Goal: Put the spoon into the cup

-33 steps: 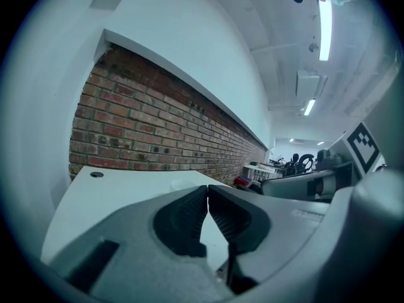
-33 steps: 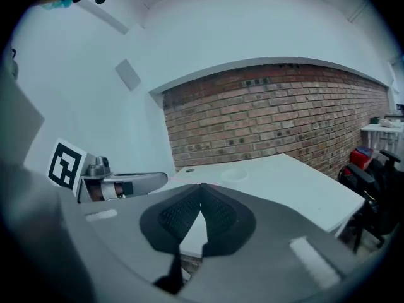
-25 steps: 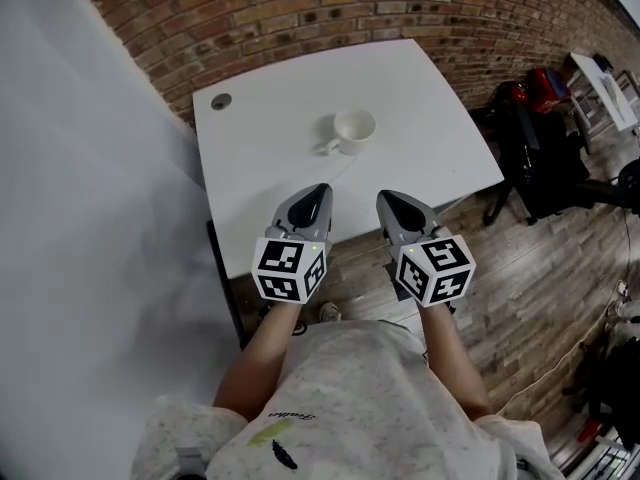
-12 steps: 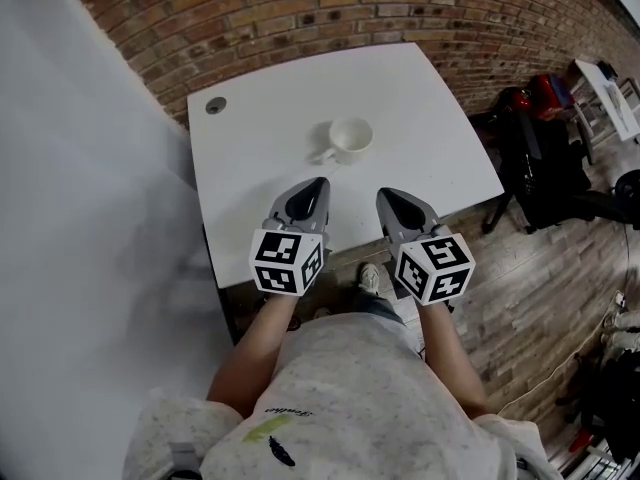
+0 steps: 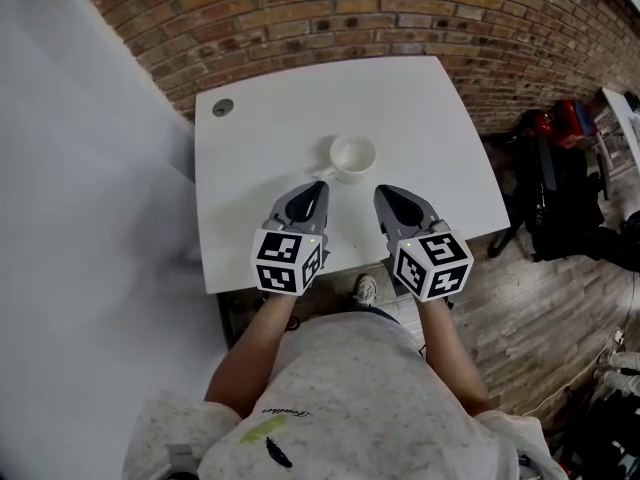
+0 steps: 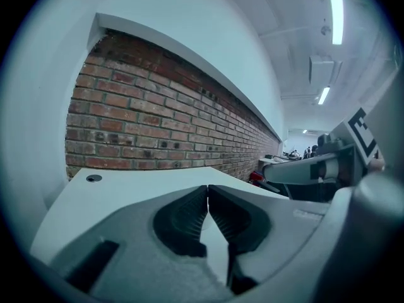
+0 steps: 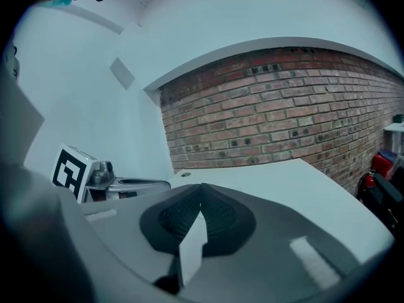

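A white cup (image 5: 353, 155) with its handle to the left stands on the white table (image 5: 430, 118), near the middle. No spoon shows in any view. My left gripper (image 5: 319, 186) hovers over the table's front part, just short of the cup and to its left, jaws shut on nothing. My right gripper (image 5: 380, 191) is level with it, just short of the cup and to its right, also shut and empty. In the left gripper view the left gripper (image 6: 207, 188) has its pads pressed together, with the right gripper (image 6: 328, 166) alongside. The right gripper view shows the right gripper (image 7: 202, 187) shut too.
A brick wall (image 5: 400, 18) runs behind the table, and a white wall (image 5: 80, 218) stands at its left. A round cable hole (image 5: 222, 108) sits in the table's far left corner. Black and red bags (image 5: 560, 158) lie on the wooden floor at the right.
The person has stepped closer to the table. Both grippers, still shut, now reach over its front edge and sit nearer the cup.
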Available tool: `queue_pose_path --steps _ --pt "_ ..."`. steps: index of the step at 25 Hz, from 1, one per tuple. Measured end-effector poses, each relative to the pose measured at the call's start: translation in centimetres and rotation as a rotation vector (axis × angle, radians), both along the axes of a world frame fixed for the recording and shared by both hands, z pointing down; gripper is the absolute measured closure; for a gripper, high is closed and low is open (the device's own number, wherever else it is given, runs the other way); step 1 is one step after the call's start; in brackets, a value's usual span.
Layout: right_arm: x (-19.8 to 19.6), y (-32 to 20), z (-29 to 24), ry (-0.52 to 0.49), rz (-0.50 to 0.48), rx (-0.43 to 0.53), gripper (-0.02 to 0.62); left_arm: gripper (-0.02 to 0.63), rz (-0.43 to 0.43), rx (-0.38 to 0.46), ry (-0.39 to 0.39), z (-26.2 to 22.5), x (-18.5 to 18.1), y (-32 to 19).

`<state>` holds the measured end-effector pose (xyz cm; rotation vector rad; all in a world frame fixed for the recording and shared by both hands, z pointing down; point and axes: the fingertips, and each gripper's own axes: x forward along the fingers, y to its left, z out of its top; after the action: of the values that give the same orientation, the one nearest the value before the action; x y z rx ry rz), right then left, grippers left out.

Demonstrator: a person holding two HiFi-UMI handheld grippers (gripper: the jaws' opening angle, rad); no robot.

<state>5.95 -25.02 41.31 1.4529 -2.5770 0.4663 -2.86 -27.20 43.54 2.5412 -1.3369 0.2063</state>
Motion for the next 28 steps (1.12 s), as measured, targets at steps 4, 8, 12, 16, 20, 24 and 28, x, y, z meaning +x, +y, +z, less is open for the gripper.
queue_pose_path --steps 4,8,12,16,20,24,28 --pt "0.3 -1.9 0.4 0.000 -0.038 -0.007 0.584 0.601 -0.027 -0.022 -0.017 1.1 0.4 -1.5" --pt "0.5 -3.5 0.6 0.001 -0.069 -0.012 0.584 0.600 -0.042 -0.038 -0.037 2.0 1.0 -2.8" --pt "0.8 -4.8 0.7 0.005 -0.093 -0.014 0.584 0.600 -0.044 -0.055 -0.054 2.9 1.8 -4.0" --pt "1.2 -5.9 0.9 0.009 -0.100 -0.019 0.584 0.600 -0.042 -0.064 -0.064 3.5 2.4 -5.0" --pt "1.6 -6.9 1.3 0.007 -0.102 -0.022 0.586 0.600 -0.043 -0.072 -0.074 4.1 2.8 -5.9" --pt "1.8 -7.4 1.5 0.006 -0.107 -0.024 0.586 0.600 -0.047 -0.086 -0.092 4.7 3.1 -6.2" --pt "1.7 -7.8 1.7 0.005 -0.114 -0.027 0.585 0.600 -0.046 -0.093 -0.108 5.2 3.4 -6.5"
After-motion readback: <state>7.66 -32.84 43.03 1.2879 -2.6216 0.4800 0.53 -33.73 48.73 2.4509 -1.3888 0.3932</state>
